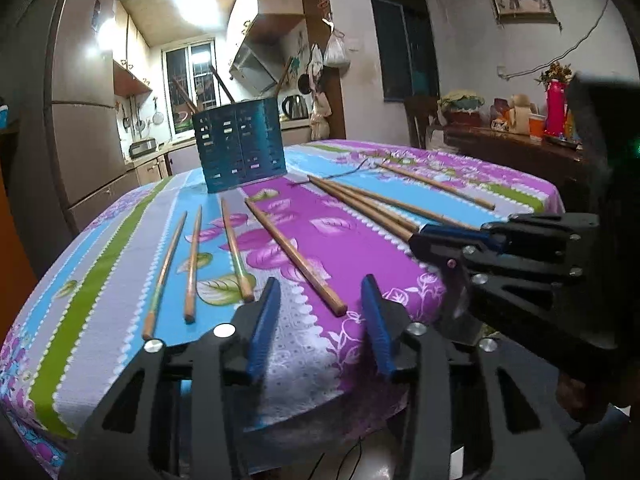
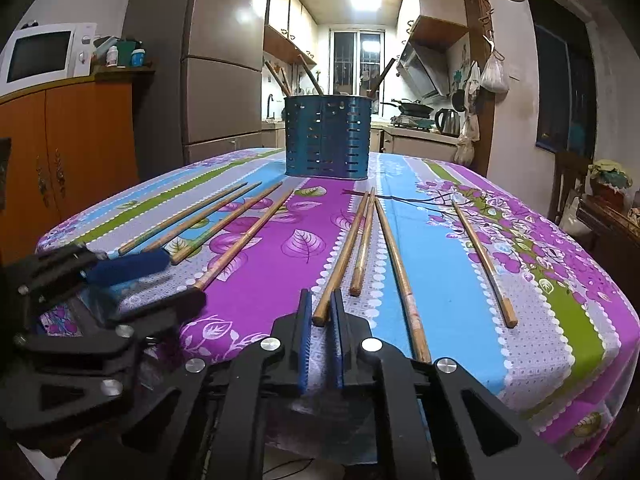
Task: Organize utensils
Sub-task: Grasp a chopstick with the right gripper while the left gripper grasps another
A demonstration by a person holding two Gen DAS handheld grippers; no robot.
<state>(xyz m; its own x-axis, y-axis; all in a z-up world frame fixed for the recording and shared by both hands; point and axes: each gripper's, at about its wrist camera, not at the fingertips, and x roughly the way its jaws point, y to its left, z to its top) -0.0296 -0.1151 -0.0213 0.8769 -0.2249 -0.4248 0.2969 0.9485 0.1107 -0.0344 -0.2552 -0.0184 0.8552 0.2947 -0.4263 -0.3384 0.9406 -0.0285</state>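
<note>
Item: loose wooden chopsticks (image 2: 248, 236) lie on your floral-clothed table (image 2: 420, 264); the perforated blue metal holder (image 2: 326, 138) stands at the far edge.
Right tool (image 2: 321, 320): narrowed around one chopstick end (image 2: 320, 316); firm contact unclear.
Left tool (image 1: 320, 300): wide, empty.
Handling: grip squarely, lift level, then drop it upright into the holder.

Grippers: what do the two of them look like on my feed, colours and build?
Both match: the left gripper and the right gripper have black angular plastic frames with triangular cut-outs, round silver screw heads, and blue ribbed pads lining the fingers. Thin dark cables trail below each. No markings or sleeves are visible.
</note>
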